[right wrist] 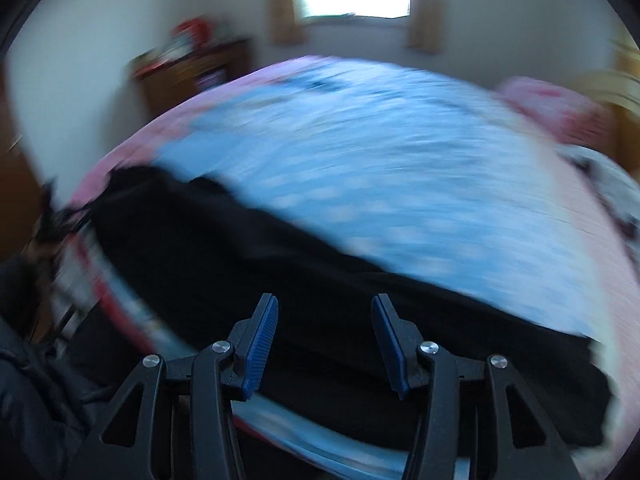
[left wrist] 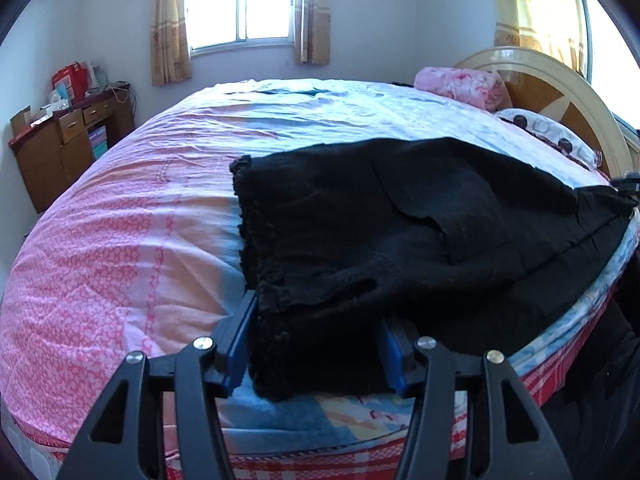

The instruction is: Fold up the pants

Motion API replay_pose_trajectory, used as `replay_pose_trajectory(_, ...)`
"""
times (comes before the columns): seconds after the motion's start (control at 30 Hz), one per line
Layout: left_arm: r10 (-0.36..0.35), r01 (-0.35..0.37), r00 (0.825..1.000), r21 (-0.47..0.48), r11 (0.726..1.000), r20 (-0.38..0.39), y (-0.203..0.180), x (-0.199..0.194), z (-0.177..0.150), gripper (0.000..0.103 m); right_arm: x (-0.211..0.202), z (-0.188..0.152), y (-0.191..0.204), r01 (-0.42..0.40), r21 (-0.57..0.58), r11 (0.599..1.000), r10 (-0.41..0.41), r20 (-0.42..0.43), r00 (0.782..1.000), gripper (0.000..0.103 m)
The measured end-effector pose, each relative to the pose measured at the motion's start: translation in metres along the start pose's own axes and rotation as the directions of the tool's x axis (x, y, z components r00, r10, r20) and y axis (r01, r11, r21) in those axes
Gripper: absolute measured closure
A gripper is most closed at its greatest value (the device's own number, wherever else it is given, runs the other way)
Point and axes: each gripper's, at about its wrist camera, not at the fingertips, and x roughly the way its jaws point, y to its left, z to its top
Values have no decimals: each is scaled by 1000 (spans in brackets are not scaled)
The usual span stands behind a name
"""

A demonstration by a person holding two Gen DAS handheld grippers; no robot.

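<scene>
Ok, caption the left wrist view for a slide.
Left gripper, jaws open around the near edge of black pants lying on a pink-and-blue bed.

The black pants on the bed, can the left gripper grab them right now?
Probably yes. The left gripper is open, and the near corner of the pants already lies between its fingers on the bed. Nothing sits in the way; shutting should catch the cloth.
</scene>
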Motion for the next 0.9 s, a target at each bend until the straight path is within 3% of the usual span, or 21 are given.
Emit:
replay_pose_trajectory(0.2, -6, 6, 1000, -12, 1000, 14, 3, -2, 5, 50, 87, 3, 96, -79, -268, 960, 56, -92, 994, 52)
replay_pose_trajectory(0.4, -12, 13, 1000, -3, 1000, 17, 5, -5, 6, 54, 124, -3, 111, -3, -386, 923, -51, -128, 990, 52)
replay_pose_trajectory(0.43, -11, 11, 1000, -1, 1000, 17, 5, -5, 6, 54, 126, -4, 110, 8, -386, 922, -62, -129, 990, 52)
replay_pose_trajectory(0.47, -12, 12, 1000, 0, 1000, 17, 6, -5, 6, 57, 128, -4, 107, 10, -378, 926, -64, -130, 989, 61)
replay_pose_trajectory(0.5, -16, 16, 1000, -1, 1000, 17, 6, -5, 6, 59, 128, -3, 103, -9, -355, 935, -42, -137, 990, 79)
replay_pose_trajectory(0.6, -19, 19, 1000, 8, 1000, 23, 7, -7, 9, 61, 123, 1, 96, -23, -303, 953, -20, -140, 990, 96)
replay_pose_trajectory(0.9, -44, 44, 999, 15, 999, 31, 16, -28, -1, 63, 75, -15, 115, -140, -326, 935, 97, -143, 985, 97)
